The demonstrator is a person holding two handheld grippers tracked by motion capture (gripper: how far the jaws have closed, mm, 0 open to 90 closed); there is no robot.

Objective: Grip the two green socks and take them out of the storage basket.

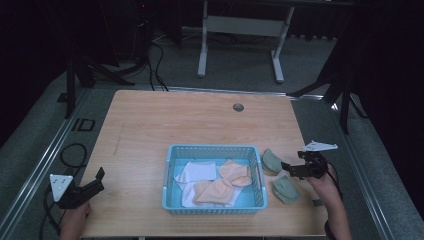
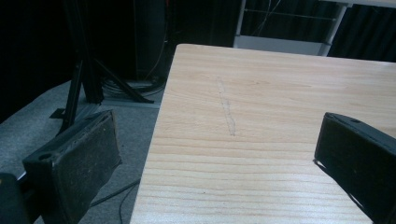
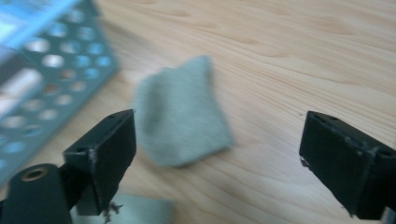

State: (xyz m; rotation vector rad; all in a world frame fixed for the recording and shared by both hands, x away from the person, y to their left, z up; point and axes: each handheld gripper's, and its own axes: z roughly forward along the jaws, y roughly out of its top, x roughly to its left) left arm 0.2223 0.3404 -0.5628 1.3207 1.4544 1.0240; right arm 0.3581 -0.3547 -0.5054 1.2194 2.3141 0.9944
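A blue plastic basket (image 1: 170, 172) stands on the wooden table and holds white cloths (image 1: 197, 171) and peach cloths (image 1: 232, 172). Two grey-green cloths lie on the table just right of it, one (image 1: 271, 161) farther off and one (image 1: 286, 190) nearer. My right gripper (image 1: 289, 168) hovers between them, pointing at the basket, jaws open and empty. In the right gripper view (image 3: 219, 154) the farther green cloth (image 3: 182, 112) lies ahead of the jaws, blurred, beside the basket wall (image 3: 60, 60). My left gripper (image 1: 97, 181) rests open at the table's near left corner, nothing in it (image 2: 215, 158).
The table (image 1: 200, 120) has a round cable hole (image 1: 238, 107) near its far edge. Its left edge (image 2: 156, 140) runs under the left gripper, with grey floor, cables and a black stand beyond. A white table frame (image 1: 240, 30) stands at the back.
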